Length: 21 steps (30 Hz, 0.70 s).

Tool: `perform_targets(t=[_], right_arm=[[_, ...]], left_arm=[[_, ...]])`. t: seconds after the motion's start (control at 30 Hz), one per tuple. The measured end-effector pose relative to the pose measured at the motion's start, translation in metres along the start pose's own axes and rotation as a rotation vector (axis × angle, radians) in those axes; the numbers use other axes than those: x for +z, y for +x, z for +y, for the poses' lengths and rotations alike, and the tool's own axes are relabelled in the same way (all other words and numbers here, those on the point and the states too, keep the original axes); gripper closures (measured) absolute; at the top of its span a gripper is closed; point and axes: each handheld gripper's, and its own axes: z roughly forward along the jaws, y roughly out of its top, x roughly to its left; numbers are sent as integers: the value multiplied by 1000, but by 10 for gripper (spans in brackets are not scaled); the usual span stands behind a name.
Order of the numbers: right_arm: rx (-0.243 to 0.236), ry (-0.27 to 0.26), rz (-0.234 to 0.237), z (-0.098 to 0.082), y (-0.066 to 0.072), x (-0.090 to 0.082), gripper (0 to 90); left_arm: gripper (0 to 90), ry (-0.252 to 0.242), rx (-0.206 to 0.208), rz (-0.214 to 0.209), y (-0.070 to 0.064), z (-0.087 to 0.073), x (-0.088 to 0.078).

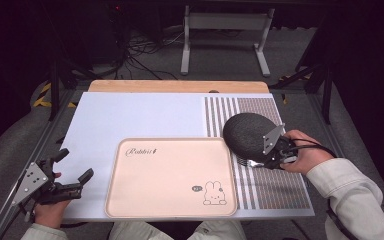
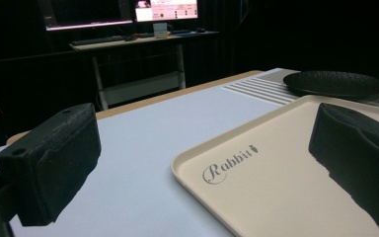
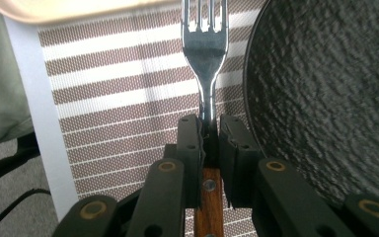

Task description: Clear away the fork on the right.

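My right gripper is shut on a fork, its jaws clamped on the neck just above the wooden handle. The tines point toward a beige tray's edge. A black textured plate lies close on the right of the fork. From above, the right gripper sits at the plate's near edge over a striped placemat, the fork's tip poking out left. My left gripper stands open at the table's left front, nothing between its fingers.
The beige tray with a rabbit print lies front and centre on a white mat. In the left gripper view the tray spreads ahead with the plate beyond it. A metal stand and cables lie on the floor behind.
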Motion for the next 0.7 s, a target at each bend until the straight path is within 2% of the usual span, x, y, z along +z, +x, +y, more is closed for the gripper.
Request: perform_targets(t=[0.23,0.43,0.47,0.6,0.7], right_arm=[[10,-40,-22,5,1,-11,802],[50,-98,-44,14,3,-22,803],[50,-98,-44,14,3,-22,803],[105,-119,-37,23,4,-27,803],[119,-132,-41,29,4,-29,803]], left_arm=[[1,0,0,-2,0,0,0],[1,0,0,-2,0,0,0],[1,0,0,-2,0,0,0],[1,-2,0,-2,0,0,0],[1,-1,-1,-1,0,0,0]])
